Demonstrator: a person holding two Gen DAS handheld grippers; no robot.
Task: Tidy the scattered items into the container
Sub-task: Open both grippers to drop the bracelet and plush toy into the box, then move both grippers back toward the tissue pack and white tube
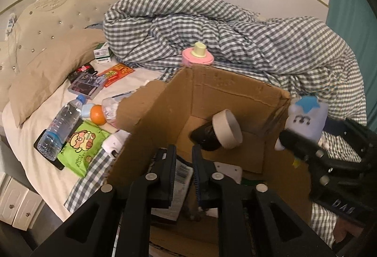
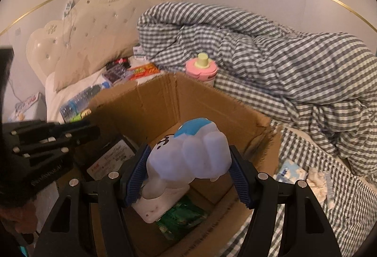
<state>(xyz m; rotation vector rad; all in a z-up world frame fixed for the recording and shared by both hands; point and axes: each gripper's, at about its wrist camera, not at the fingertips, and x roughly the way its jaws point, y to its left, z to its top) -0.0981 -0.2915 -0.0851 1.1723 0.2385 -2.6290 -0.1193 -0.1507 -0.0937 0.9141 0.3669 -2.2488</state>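
- The left gripper point(image 1: 184, 151) points down into the open cardboard box point(image 1: 165, 111); its fingers point(image 1: 170, 158) stand a narrow gap apart and nothing is pinched between them.
- Just ahead of and slightly right of those fingertips, a black roll with a beige cardboard core point(image 1: 221, 130) shows blurred inside the box, clear of the pads.
- Below the left fingers, on the box floor, lie a printed packet with a barcode point(image 1: 182, 172) and a white item.
- The right gripper point(image 2: 188, 168) holds a pale lilac plush toy with a blue patch point(image 2: 195, 151), its blue-ribbed pads point(image 2: 136, 174) pressing on both sides of the toy.
- The toy hangs over the box opening point(image 2: 212, 101); beneath the right fingers lie a white object point(image 2: 155, 207) and a green packet point(image 2: 181, 219).
- Left of the left fingers, outside the box on the bed sheet, lie a water bottle point(image 1: 60, 127), a green snack bag point(image 1: 82, 146), a second bottle with an orange part point(image 1: 99, 114), and further off a red packet point(image 1: 116, 73).
- Beyond the box's far wall stands a pink cup with a yellow cap point(image 1: 197, 55) against the checked duvet point(image 1: 235, 40).
- Right of the right fingers, a tissue packet point(image 2: 288, 171) rests on the checked cloth.
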